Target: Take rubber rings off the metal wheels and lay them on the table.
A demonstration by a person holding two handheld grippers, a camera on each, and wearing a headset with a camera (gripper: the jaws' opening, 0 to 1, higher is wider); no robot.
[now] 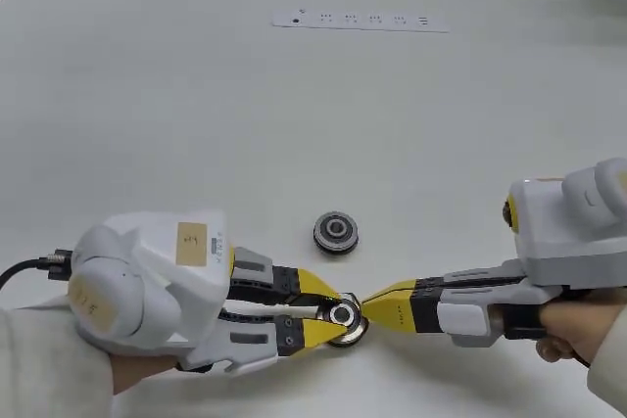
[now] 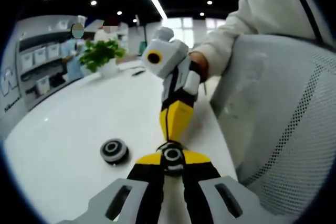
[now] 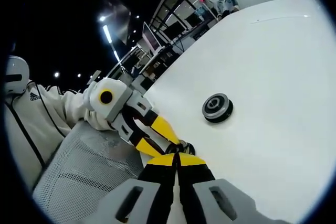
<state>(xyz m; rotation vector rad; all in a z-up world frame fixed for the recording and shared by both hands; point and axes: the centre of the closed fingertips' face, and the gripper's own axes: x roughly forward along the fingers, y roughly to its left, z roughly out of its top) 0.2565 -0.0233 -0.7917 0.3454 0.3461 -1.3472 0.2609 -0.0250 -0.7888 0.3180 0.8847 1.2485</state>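
A metal wheel (image 1: 343, 317) with a black rubber ring sits just above the white table (image 1: 294, 124), near its front edge, and my left gripper (image 1: 328, 318) is shut on it from the left. The left gripper view has this wheel (image 2: 172, 157) between my yellow jaw tips. My right gripper (image 1: 366, 303) comes in from the right, its jaws pressed together at the wheel's right rim, pinching the ring there. In the right gripper view my right gripper (image 3: 177, 160) meets the wheel (image 3: 185, 148) edge on. A second wheel (image 1: 336, 232), ring still on it, lies flat a little farther back.
A white power strip (image 1: 358, 21) lies far back on the table. A mesh chair back (image 2: 283, 119) stands just off the table's near edge. A potted plant (image 2: 102, 53) stands at the table's far end.
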